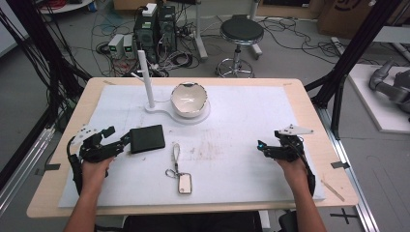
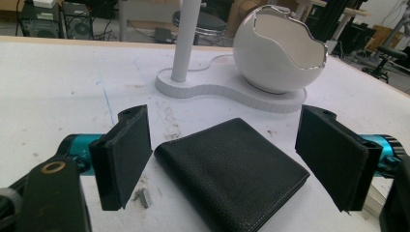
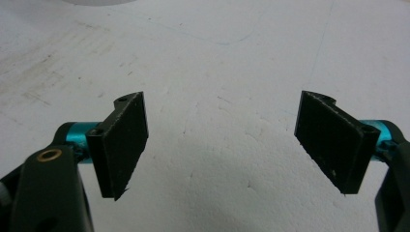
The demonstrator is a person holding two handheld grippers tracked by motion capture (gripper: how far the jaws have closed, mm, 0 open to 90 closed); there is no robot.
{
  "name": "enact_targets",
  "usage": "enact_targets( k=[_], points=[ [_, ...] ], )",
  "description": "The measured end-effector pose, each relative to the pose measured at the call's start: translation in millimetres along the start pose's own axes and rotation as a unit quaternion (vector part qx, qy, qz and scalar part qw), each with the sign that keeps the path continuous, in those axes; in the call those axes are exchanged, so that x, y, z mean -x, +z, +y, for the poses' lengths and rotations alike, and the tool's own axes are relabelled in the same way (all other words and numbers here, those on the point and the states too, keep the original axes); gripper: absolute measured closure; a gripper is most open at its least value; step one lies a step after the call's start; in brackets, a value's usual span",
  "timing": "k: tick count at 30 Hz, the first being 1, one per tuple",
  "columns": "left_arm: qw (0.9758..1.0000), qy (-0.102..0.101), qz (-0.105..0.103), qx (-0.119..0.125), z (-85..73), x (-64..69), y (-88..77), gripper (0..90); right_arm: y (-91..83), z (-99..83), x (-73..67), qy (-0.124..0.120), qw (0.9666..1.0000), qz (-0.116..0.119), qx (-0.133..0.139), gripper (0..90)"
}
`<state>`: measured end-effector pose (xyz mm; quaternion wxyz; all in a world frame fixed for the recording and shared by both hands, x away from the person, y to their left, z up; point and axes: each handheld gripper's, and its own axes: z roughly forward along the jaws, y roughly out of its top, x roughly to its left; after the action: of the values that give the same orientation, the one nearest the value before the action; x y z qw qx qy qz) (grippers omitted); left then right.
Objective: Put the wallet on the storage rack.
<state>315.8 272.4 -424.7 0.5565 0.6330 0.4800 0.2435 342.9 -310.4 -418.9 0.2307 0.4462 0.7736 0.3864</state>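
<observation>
A black leather wallet (image 1: 147,138) lies flat on the white mat, left of centre. My left gripper (image 1: 122,138) is open right at the wallet's left edge. In the left gripper view the wallet (image 2: 232,171) lies between the two spread jaws of the left gripper (image 2: 232,159), untouched. A key ring with a strap and a small white fob (image 1: 184,183) lies near the front middle. My right gripper (image 1: 261,147) rests open over bare mat at the right; in the right gripper view my right gripper (image 3: 227,145) has nothing between its jaws.
A white stand (image 1: 159,107) holds an upright post (image 1: 145,77) and a cracked-egg-shaped white bowl (image 1: 189,99) at the back middle of the mat. The bowl (image 2: 278,53) stands beyond the wallet. Past the table's far edge are a stool (image 1: 240,34), computers and cables.
</observation>
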Motion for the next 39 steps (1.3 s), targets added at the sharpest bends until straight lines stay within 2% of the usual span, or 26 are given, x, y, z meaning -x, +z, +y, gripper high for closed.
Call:
enact_targets(
  k=[11, 15, 19, 20, 21, 22, 25, 31, 32, 34, 35, 36, 37, 38, 39],
  points=[
    [1.0000, -0.002, -0.001, -0.005, -0.3, 0.4, 3.7, 20.3, -1.1, -0.8, 1.3, 0.000, 1.0000, -0.002, 0.001, 19.7],
    [0.9998, -0.007, 0.005, -0.018, -1.7, -0.1, 8.0, 20.3, -1.7, -1.3, 0.7, -0.001, 1.0000, -0.002, 0.001, 19.8],
    [0.9993, -0.021, 0.009, -0.030, -2.1, -2.7, 16.0, 20.3, -1.8, -3.2, 1.9, 0.001, 1.0000, -0.001, 0.002, 19.7],
    [0.9983, -0.032, 0.016, -0.046, -3.3, -3.3, 22.2, 20.3, -1.3, -4.8, 4.8, 0.006, 1.0000, 0.000, 0.001, 19.7],
    [0.9983, -0.032, 0.016, -0.046, -3.3, -3.3, 22.2, 20.3, -1.4, -5.5, 5.9, 0.012, 0.9999, 0.001, -0.001, 19.7],
    [0.9971, -0.045, 0.015, -0.060, -4.0, -4.4, 27.9, 20.3, -1.5, -6.1, 7.1, 0.013, 0.9999, -0.001, 0.000, 19.7],
    [0.9961, -0.050, 0.017, -0.071, -3.3, -5.2, 32.3, 20.3, -3.1, -7.2, 7.6, 0.013, 0.9999, 0.000, 0.000, 19.7],
    [0.9936, -0.055, 0.037, -0.091, 0.1, -7.9, 41.7, 20.3, -5.8, -7.6, 6.9, 0.015, 0.9999, 0.001, 0.004, 19.7],
    [0.9912, -0.056, 0.048, -0.110, -2.0, -8.8, 46.1, 20.3, -5.9, -7.3, 5.3, 0.014, 0.9999, 0.002, 0.003, 19.7],
    [0.9891, -0.051, 0.054, -0.127, -4.3, -8.2, 49.4, 20.3, -6.1, -7.1, 4.1, 0.012, 0.9999, 0.003, 0.003, 19.7],
    [0.9891, -0.051, 0.054, -0.127, -4.3, -8.2, 49.4, 20.3, -6.3, -6.8, 3.7, 0.013, 0.9999, 0.003, 0.002, 19.8],
    [0.9871, -0.047, 0.053, -0.144, -5.9, -7.0, 51.6, 20.5, -6.2, -6.6, 3.9, 0.011, 0.9999, 0.003, 0.002, 19.8],
    [0.9871, -0.047, 0.053, -0.144, -5.9, -7.0, 51.6, 21.3, -6.2, -6.6, 3.9, 0.011, 0.9999, 0.003, 0.002, 19.8],
    [0.9846, -0.043, 0.051, -0.162, -7.7, -5.8, 53.8, 22.2, -5.8, -6.1, 3.5, 0.013, 0.9999, 0.004, 0.001, 19.7],
    [0.9846, -0.043, 0.051, -0.162, -7.7, -5.8, 53.8, 22.8, -5.8, -6.1, 3.5, 0.013, 0.9999, 0.004, 0.001, 19.7]
  ],
)
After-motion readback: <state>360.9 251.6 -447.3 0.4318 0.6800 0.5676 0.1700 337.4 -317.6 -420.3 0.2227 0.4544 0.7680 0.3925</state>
